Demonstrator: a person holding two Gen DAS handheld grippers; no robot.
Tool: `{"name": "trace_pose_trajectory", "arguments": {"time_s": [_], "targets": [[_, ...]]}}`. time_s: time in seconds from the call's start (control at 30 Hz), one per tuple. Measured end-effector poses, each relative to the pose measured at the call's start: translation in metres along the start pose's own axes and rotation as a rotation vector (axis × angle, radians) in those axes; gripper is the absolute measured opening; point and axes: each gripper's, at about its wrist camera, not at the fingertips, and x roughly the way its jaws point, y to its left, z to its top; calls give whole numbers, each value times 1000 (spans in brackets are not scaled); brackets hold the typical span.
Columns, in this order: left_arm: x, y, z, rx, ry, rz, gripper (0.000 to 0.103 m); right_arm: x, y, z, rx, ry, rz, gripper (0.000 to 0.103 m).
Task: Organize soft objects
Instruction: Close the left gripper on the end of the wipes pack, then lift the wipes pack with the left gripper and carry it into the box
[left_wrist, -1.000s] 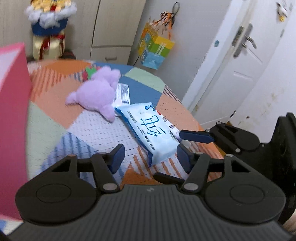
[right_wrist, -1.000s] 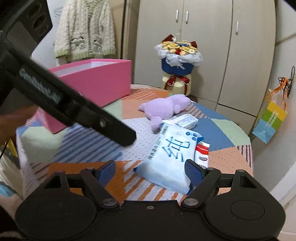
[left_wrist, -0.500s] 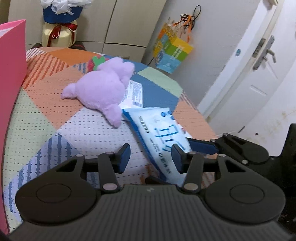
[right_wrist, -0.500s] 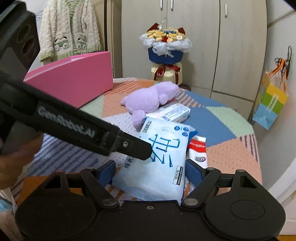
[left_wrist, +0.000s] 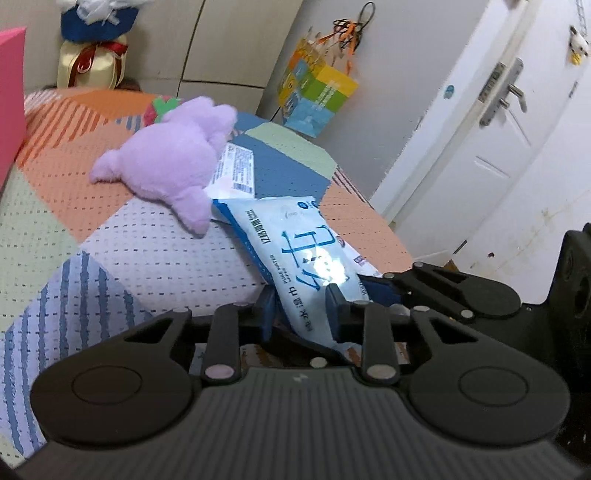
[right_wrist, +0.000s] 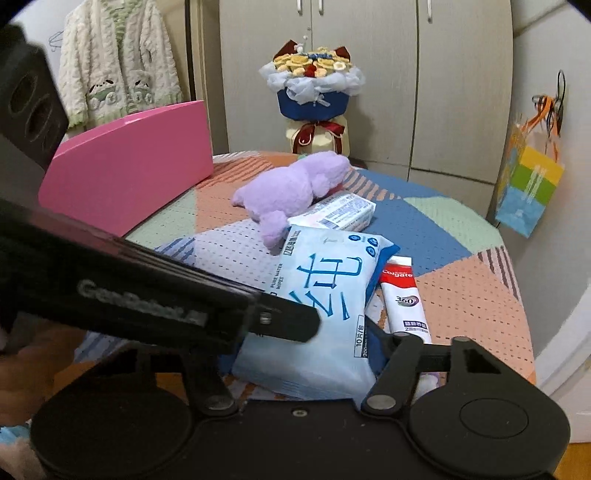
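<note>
Wipes pack (left_wrist: 295, 254): pale blue soft pack with big blue characters, at the near edge of the counter, its near end raised off the cloth between both tools.
Left tool (left_wrist: 301, 308): closing from both sides on the near end of the pack; in its own view the blue pads already touch the plastic at about 6 o'clock of the pack.
Right tool (right_wrist: 306, 354): also closing, with the same pack lying between its fingers; the right finger (right_wrist: 380, 341) sits against the pack's edge at 4 o'clock, the left finger is hidden behind the other tool's arm, so I cannot tell whether it presses yet.
Crossing: in the right wrist view, the left tool's black arm runs in from 9 o'clock over the pack's near left corner.
Toothpaste box (right_wrist: 404, 299): red and white, flat on the cloth just beside the pack at its 3 o'clock, partly tucked under it.
Counter (left_wrist: 147, 251): round top under a patchwork cloth of orange, blue, green and white.
Purple plush (left_wrist: 173, 166): lies beyond the pack at its 11 o'clock, one foot touching the pack's far corner.
Small white packet (right_wrist: 338, 212): at 12 o'clock of the pack, against the plush.
Pink box (right_wrist: 129, 166): open, far left of the counter, around 10 o'clock.
Bouquet (right_wrist: 314, 88): farthest, standing before the cupboard doors at 12 o'clock.
</note>
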Motion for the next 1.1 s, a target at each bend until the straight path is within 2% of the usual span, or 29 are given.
{"name": "trace_pose_trajectory", "arguments": {"time_s": [0.23,0.6,0.83,1.1], "targets": [[-10,-11,-6,17,3,22,29,-8,7,-2,-2,-9,-10,64],[-37,-27,-16,36,45,57,31,-30,19,-3,40,30,36,64],[-66,-41,-25,26,57,65,30,-57,33,-4,35,46,65,64],[-91,-45,-36,-12,132,37,30,-85,52,-7,28,108,99,65]]}}
